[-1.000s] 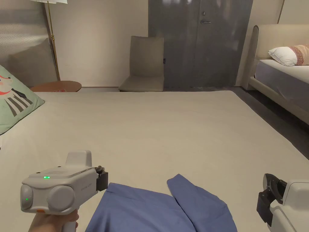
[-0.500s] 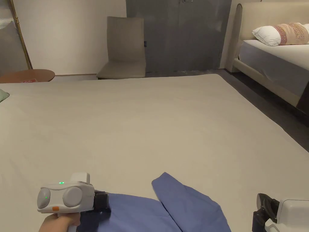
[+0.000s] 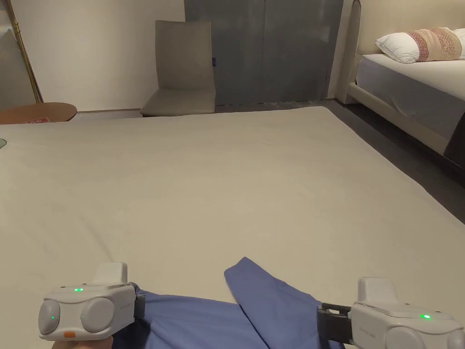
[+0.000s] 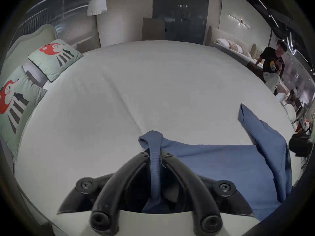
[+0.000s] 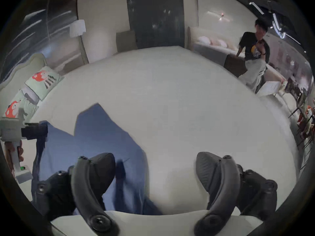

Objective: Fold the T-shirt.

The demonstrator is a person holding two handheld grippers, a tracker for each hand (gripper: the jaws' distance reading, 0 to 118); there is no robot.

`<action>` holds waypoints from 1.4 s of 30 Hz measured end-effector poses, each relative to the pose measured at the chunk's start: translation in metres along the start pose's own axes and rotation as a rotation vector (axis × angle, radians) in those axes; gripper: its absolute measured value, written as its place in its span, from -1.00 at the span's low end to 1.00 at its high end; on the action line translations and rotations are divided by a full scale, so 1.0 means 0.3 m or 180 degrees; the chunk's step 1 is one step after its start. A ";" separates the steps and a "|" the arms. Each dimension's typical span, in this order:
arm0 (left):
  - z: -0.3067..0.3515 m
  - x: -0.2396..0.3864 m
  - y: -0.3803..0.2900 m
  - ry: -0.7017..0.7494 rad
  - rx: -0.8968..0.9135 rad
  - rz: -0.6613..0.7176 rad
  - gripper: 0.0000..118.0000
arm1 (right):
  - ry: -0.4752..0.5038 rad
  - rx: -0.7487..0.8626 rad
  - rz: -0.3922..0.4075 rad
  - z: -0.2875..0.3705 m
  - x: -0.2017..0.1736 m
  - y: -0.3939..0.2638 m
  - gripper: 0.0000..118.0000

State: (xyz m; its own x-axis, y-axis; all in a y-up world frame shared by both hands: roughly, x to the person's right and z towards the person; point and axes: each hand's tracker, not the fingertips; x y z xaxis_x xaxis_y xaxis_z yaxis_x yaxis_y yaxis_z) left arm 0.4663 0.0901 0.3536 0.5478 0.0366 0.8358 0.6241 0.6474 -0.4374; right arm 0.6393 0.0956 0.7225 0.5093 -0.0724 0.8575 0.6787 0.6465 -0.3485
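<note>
left gripper (image 4: 154,154) now clamping shirt (image 4: 213,163) edge, lying at near bed (image 3: 227,181) edge | right gripper (image 5: 155,164) jaws spread, coming in over shirt's right side | two-point hold nearly set for folding

T-shirt (image 3: 254,309): blue cloth, matt, finely ribbed where pinched; bed (image 3: 227,181): beige cloth, matt, smooth; left gripper (image 4: 155,154): black jaws, slightly glossy plastic; casing pale grey, matt.
</note>
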 end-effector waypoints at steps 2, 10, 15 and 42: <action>-0.002 0.003 0.000 0.0009 -0.0006 -0.0006 -0.99 | 0.0105 -0.0190 -0.0035 -0.042 -0.009 -0.013 0.09; 0.080 -0.011 0.006 -0.0013 0.0135 0.0083 -0.99 | 0.0185 0.0401 0.0288 0.101 -0.048 -0.024 -0.97; 0.246 -0.069 0.013 -0.0081 0.0441 0.0300 -1.00 | 0.0159 0.0903 -0.0012 0.281 -0.009 -0.002 -0.97; 1.358 -0.317 -0.037 0.0317 0.2549 0.0859 -1.00 | 0.0016 0.3087 -0.0168 1.189 0.015 0.122 -0.97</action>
State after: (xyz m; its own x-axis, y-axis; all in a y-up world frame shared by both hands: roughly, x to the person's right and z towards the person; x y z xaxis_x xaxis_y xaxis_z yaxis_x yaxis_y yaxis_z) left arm 0.1803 0.3896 0.4143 0.6911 0.2243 0.6871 -0.0970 0.9708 -0.2193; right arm 0.4778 0.3900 0.8486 0.4945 -0.1210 0.8607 -0.0292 0.9874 0.1556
